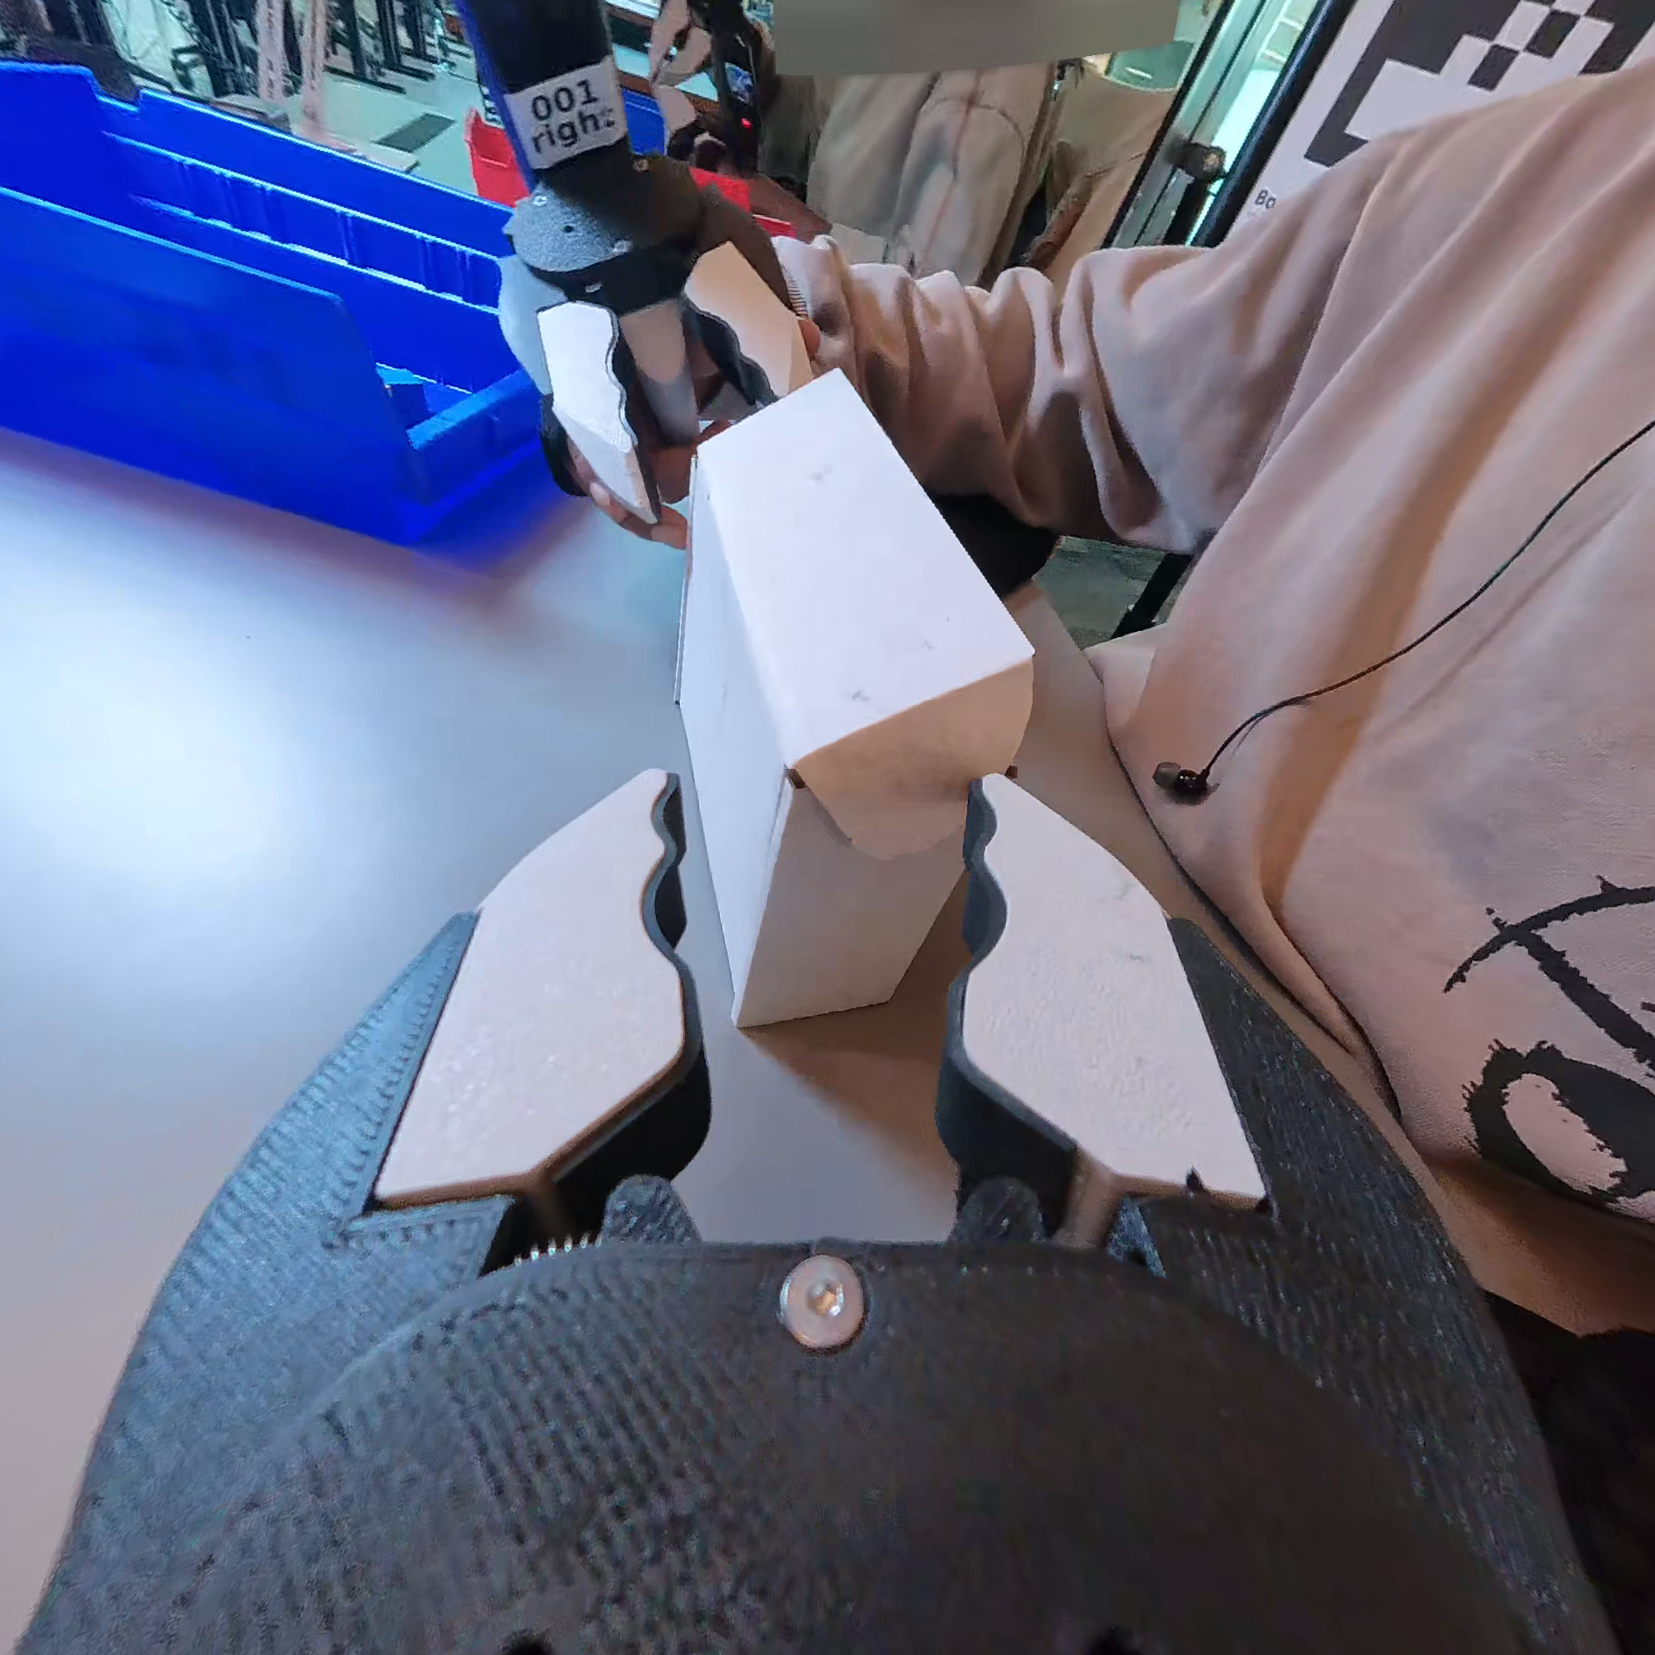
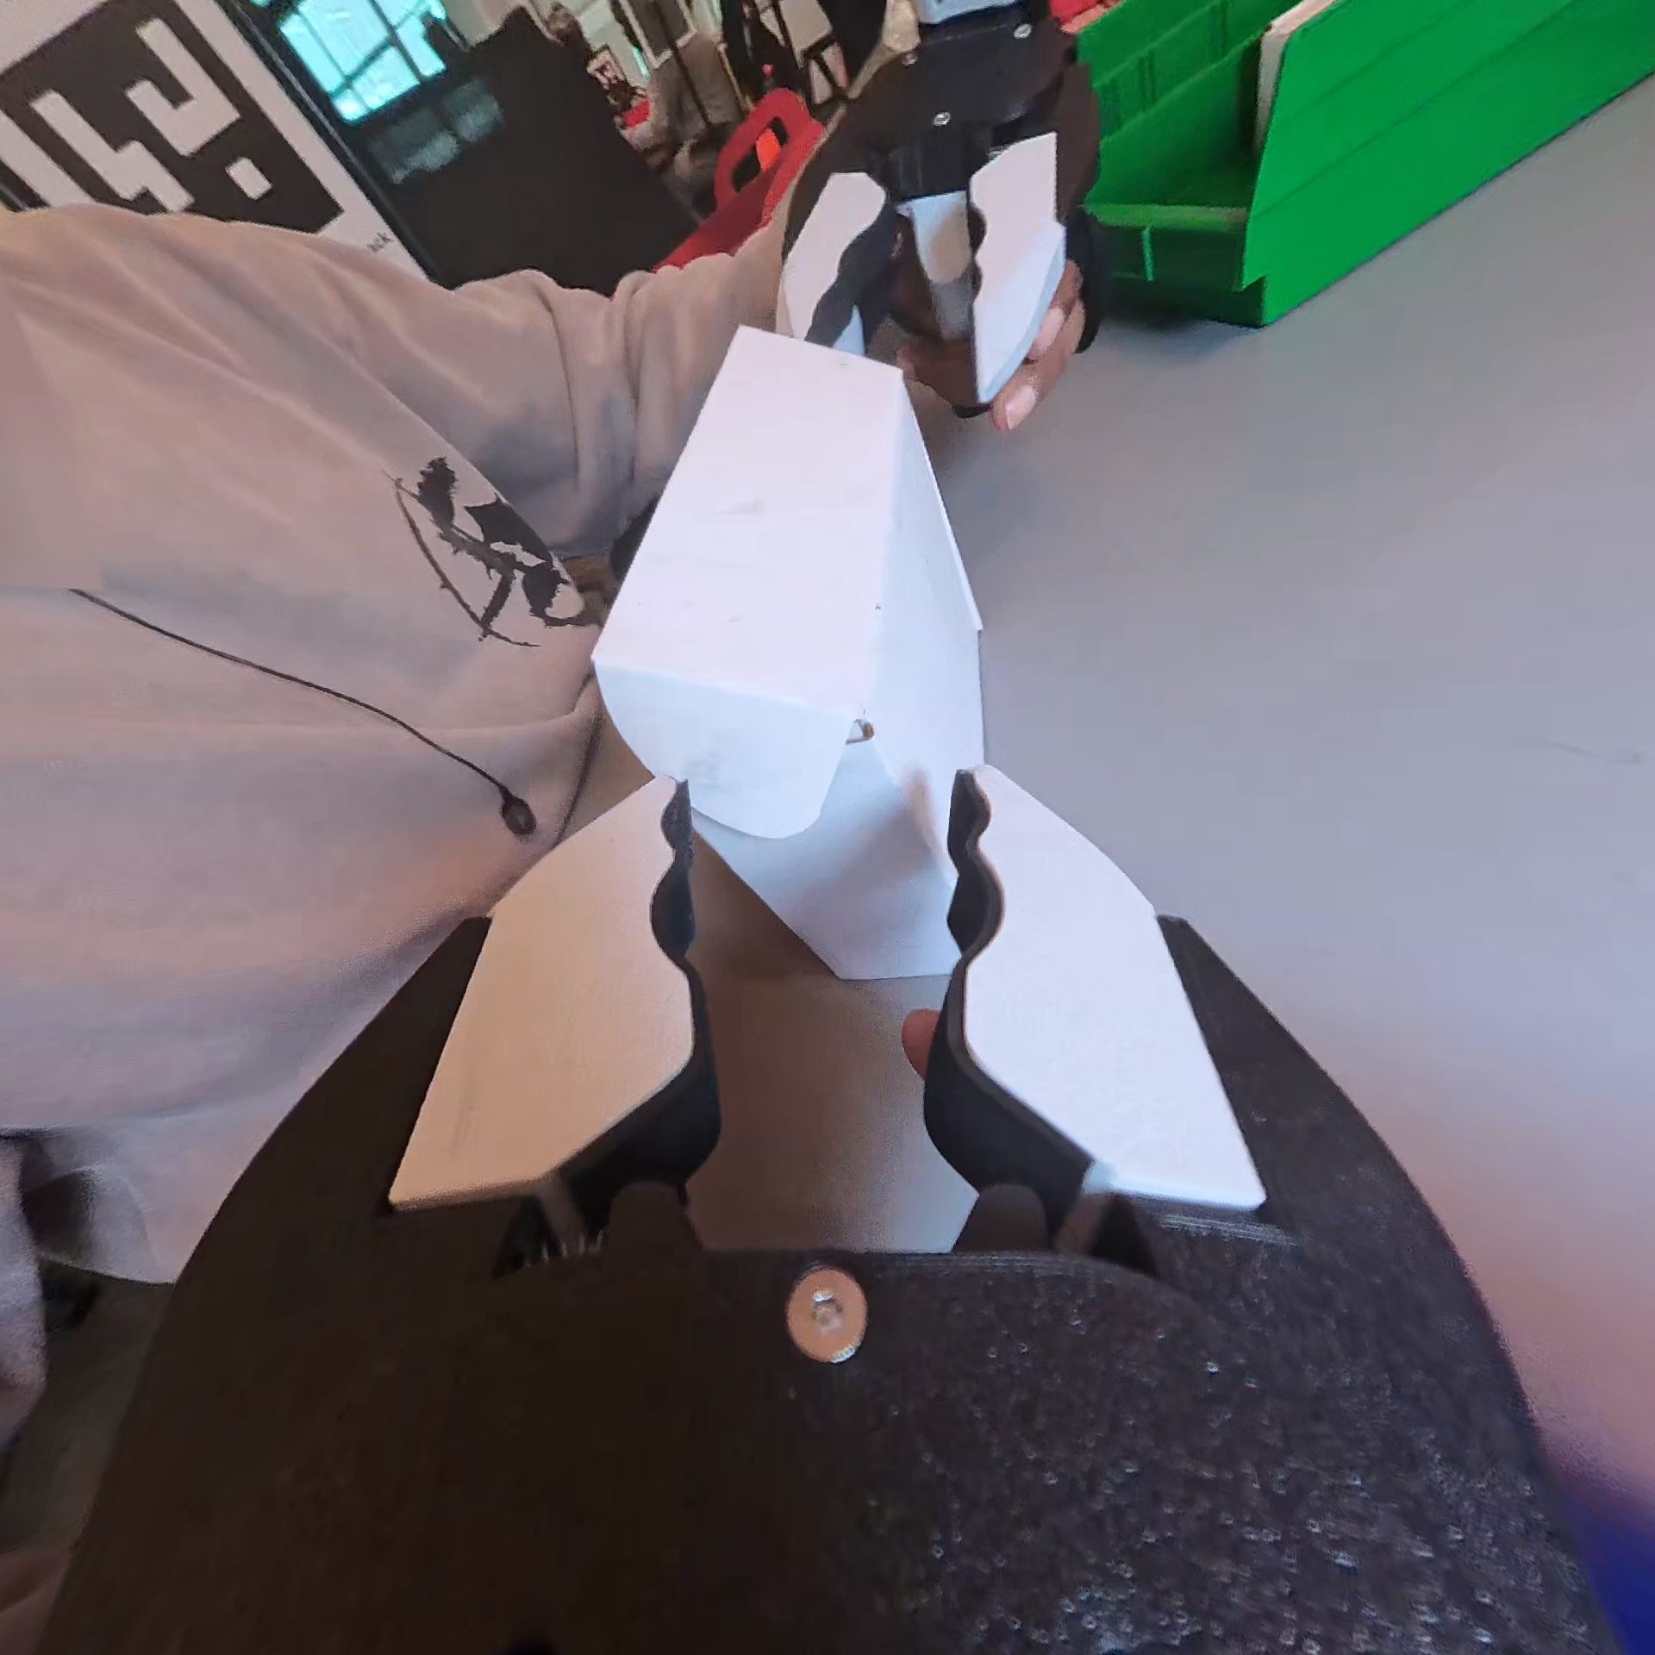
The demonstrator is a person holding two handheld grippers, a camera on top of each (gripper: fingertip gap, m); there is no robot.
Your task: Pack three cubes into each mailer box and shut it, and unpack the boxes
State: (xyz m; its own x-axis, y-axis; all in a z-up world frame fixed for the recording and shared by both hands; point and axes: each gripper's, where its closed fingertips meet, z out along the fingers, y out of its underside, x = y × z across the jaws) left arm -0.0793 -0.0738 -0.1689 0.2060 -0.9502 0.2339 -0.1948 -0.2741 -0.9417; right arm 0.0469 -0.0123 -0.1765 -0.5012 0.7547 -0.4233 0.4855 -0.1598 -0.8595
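Note:
A white mailer box (image 1: 851, 573) stands tilted on one long edge on the grey table (image 1: 269, 716), lid down, a rounded side flap showing at each end. My left gripper (image 1: 819, 797) is open, its fingertips on either side of the box's near end. My right gripper (image 2: 819, 788) is open and straddles the other end of the box (image 2: 770, 555). Each gripper also shows in the other view: the right one (image 1: 716, 439) and the left one (image 2: 913, 367), both with jaws apart at the box's far end. No cubes are in view.
A blue divided bin (image 1: 224, 358) stands at the back left of the left wrist view, with a red bin (image 1: 488, 161) behind it. A green bin (image 2: 1343, 161) stands at the back right of the right wrist view. The person's beige hoodie (image 1: 1343, 448) lies close along the box. The left gripper's tips are roughly 15 cm from the right gripper's.

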